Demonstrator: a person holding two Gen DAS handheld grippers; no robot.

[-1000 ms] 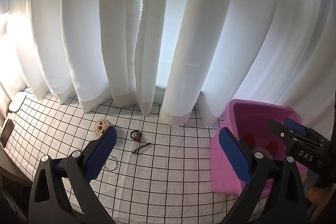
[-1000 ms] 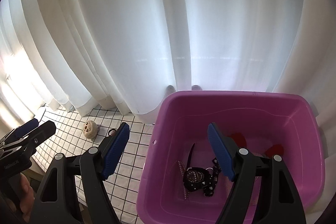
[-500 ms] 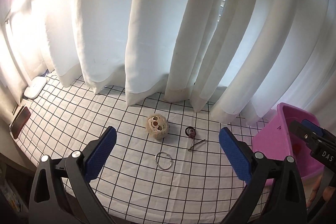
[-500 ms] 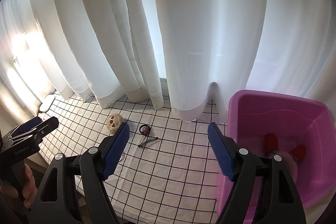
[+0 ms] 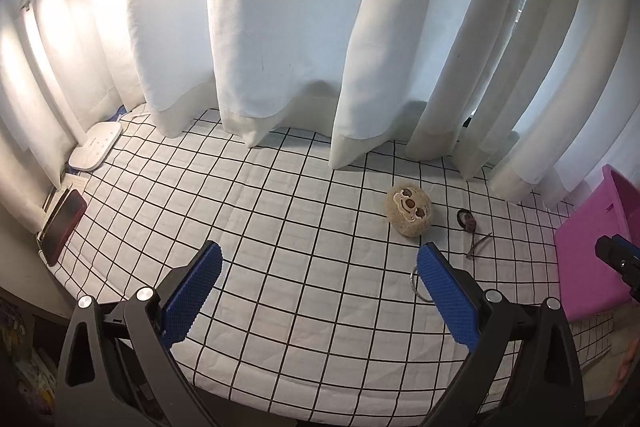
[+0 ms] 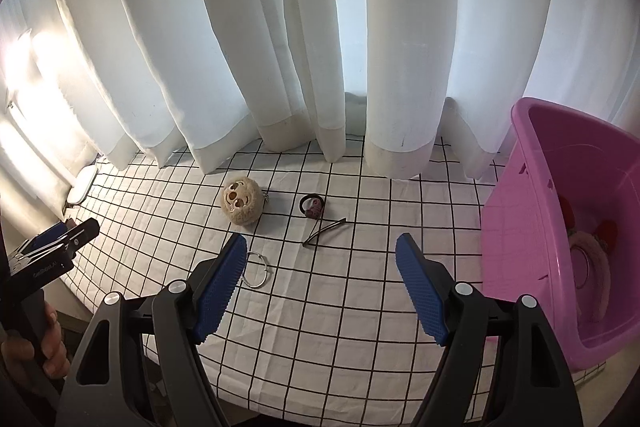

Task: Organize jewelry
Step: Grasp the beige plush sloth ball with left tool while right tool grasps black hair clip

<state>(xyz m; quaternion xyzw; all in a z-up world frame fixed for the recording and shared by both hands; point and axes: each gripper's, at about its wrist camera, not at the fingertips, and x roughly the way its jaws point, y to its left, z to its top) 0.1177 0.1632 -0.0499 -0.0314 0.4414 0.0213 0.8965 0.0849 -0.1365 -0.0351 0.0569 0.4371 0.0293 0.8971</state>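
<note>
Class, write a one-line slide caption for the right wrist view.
Open right gripper above a checked cloth with a fuzzy charm, metal ring, hair tie, hairpin; pink bin at right.

Only one piece of lettering showed. In the right wrist view, a short line of small pale print ran along the black side of the left gripper (image 6: 78, 230), near the left edge of the picture and above the hand (image 6: 36, 351) that held it. It was blurred and seen at a slant, so the letters could not be made out with any certainty. In the left wrist view, the flat white device (image 5: 95, 146) by the curtain bore a few faint grey marks on its top, too small to read. No other word, number or sign could be read.
</note>
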